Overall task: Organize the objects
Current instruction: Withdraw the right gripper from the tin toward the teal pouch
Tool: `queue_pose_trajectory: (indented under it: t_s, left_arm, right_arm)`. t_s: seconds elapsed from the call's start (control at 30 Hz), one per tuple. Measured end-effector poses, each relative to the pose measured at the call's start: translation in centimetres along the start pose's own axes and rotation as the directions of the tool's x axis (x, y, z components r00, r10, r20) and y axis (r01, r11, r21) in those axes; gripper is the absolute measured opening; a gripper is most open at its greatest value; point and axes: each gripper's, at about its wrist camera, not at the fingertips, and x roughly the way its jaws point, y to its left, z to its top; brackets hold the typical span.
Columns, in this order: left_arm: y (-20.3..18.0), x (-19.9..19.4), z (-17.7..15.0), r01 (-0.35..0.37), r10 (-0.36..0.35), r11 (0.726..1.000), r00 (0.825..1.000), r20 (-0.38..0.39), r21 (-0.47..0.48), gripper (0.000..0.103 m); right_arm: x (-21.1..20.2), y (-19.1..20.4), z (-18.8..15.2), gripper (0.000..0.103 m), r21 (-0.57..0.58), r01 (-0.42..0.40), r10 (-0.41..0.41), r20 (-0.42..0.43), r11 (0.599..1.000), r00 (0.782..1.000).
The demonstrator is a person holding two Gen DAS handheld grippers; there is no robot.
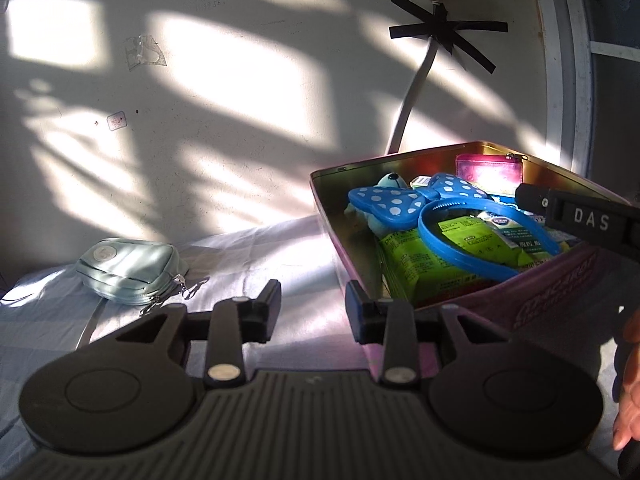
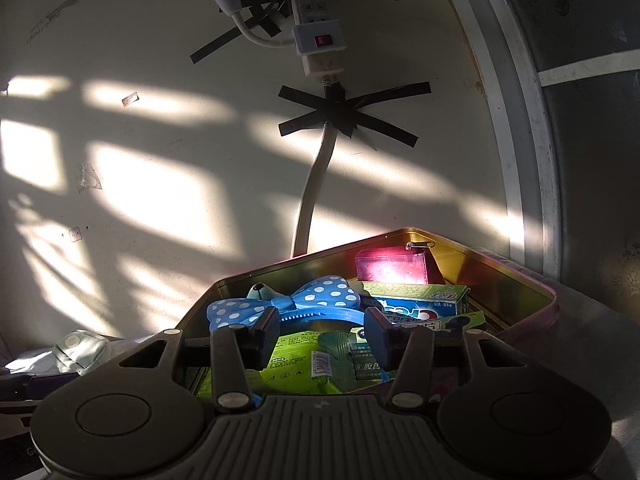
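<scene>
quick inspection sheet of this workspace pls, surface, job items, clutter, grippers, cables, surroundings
surface: pale bedsheet, sunlit in patches
job's things: open tin box holding a blue polka-dot bow headband, green packets, toothpaste box, pink pouch; pale green zip pouch lies outside on the sheet
clutter: nothing seen
grippers: left gripper open, empty, beside the box; right gripper open over the box, empty
cables: white cable taped to the wall, from a power strip
surroundings: cream wall, window frame at right
</scene>
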Motion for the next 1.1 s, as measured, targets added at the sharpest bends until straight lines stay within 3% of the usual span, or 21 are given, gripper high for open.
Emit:
queue_pose_trajectory:
  t_s: [0.27, 0.43, 0.83, 1.1]
  left_arm:
    - [2.4, -0.4, -1.9, -0.026, 0.025, 0.999, 0.999, -0.036, -0.026, 0.038]
    - [3.6, -0.4, -3.3, -0.035, 0.032, 0.998, 0.997, -0.063, -0.044, 0.038]
    - [5.5, -1.1, -5.9, -0.01, 0.003, 0.997, 0.996, -0.09, -0.076, 0.041]
    - [6.2, -1.3, -6.8, 0.026, -0.034, 0.993, 0.997, -0.069, -0.115, 0.043]
  right_arm:
    - [-3.1, 1.8, -1.0, 0.046, -0.009, -0.048, 0.048, -0.034, 0.999, 0.998]
    - [-5.0, 2.6, -2.3, 0.049, -0.016, -0.046, 0.045, -0.034, 0.999, 0.998]
    - [-5.8, 3.7, -6.3, 0.05, 0.034, -0.022, 0.026, -0.134, 0.999, 0.991]
    - [-7.6, 5.2, -6.7, 0.055, -0.046, 0.015, -0.016, -0.033, 0.999, 0.999]
